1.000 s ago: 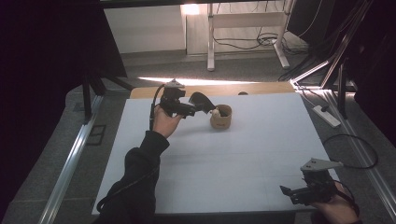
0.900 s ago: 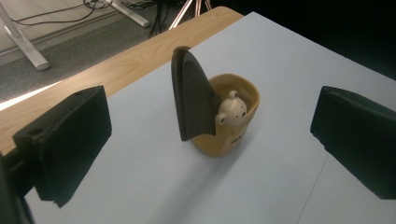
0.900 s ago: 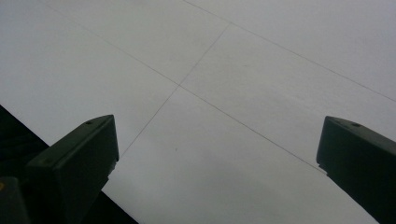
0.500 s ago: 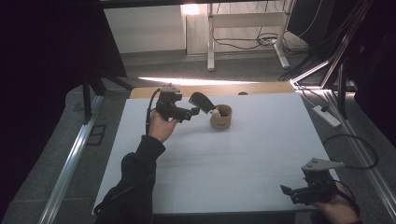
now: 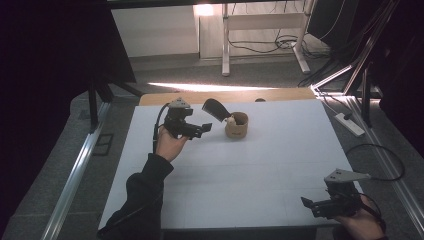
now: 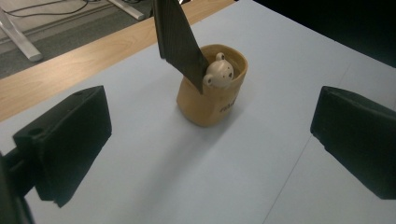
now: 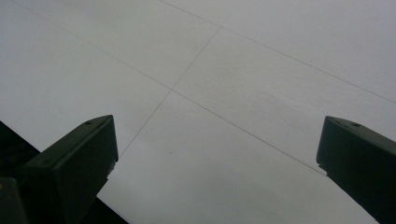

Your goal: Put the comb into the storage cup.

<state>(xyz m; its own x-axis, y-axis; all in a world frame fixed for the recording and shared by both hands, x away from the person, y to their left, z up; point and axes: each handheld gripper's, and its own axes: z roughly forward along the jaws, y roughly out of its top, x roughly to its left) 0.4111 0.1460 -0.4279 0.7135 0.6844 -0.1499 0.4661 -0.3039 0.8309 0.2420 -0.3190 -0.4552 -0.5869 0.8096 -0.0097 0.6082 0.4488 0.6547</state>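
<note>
1. Up at the far left of the table, the left gripper [image 5: 206, 127] has its two black jaws spread wide apart with nothing between them; in the left gripper view the white surface shows through the gap.
2. Its jaws point rightward toward a tan cup [image 5: 236, 125], which stands just beyond them without touching.
3. Inside the cup sits a small cream bear figure [image 6: 219, 73], its head above the rim, pressed against a dark flat piece [image 6: 177, 39] that leans out of the cup up and to the far left.
4. Dark lettering marks the cup's side, too small to read.
5. The left hand [image 5: 169, 144] grips the tool from below, with a dark sleeve [image 5: 141, 192] running back to the near edge.
6. At the near right corner, the right gripper [image 5: 306, 202] also has its jaws well apart, holding nothing; the right gripper view shows bare tabletop crossed by thin seam lines between them.
7. The right hand [image 5: 361, 224] holds it low over the surface, jaws aimed left, well apart from the cup.
8. The white table [image 5: 270, 165] has a strip of wood along its far edge [image 5: 280, 94].
9. Beyond lie grey floor, a desk frame [image 5: 226, 45] with cables, and a power strip [image 5: 349, 124] at the right.
</note>
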